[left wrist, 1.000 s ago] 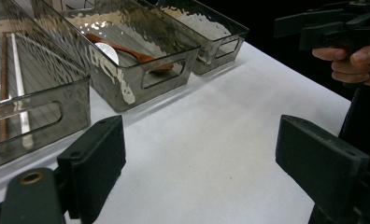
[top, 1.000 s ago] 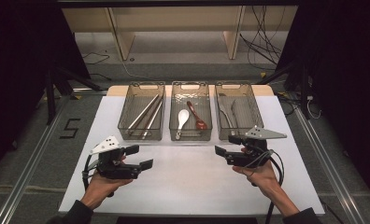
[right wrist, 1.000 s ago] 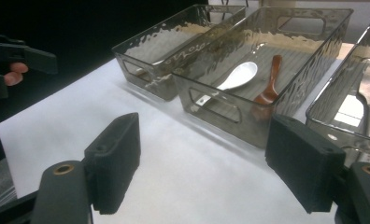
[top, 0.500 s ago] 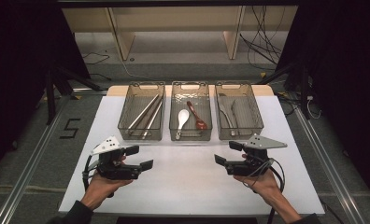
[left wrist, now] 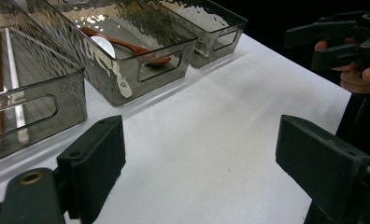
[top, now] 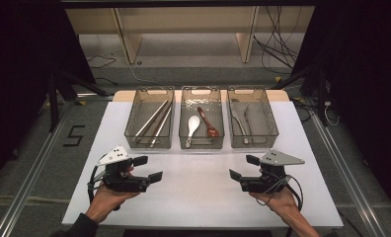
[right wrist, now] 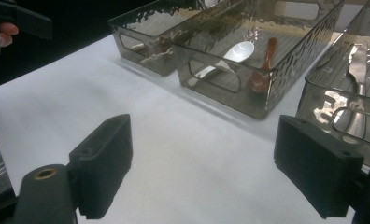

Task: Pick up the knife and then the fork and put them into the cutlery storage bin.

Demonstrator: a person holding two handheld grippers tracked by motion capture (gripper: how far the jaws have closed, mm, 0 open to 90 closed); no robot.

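Three clear bins (top: 202, 143) ahead of both grippers: chopsticks (top: 153, 120) left bin, white spoon (top: 192, 127) and brown spoon (top: 208, 122) middle, metal utensils (top: 240, 117) right. Left hand-held gripper (top: 148, 169) and right hand-held gripper (top: 244, 168) hover over bare surface (top: 198, 192), jaws wide, empty. Looks like rest/ready step. Next move: reach forward, descend into a bin.

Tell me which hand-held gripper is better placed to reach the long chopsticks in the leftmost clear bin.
Left. The left hand-held gripper sits open just below the leftmost clear bin holding the long chopsticks; the right hand-held gripper is across the table.
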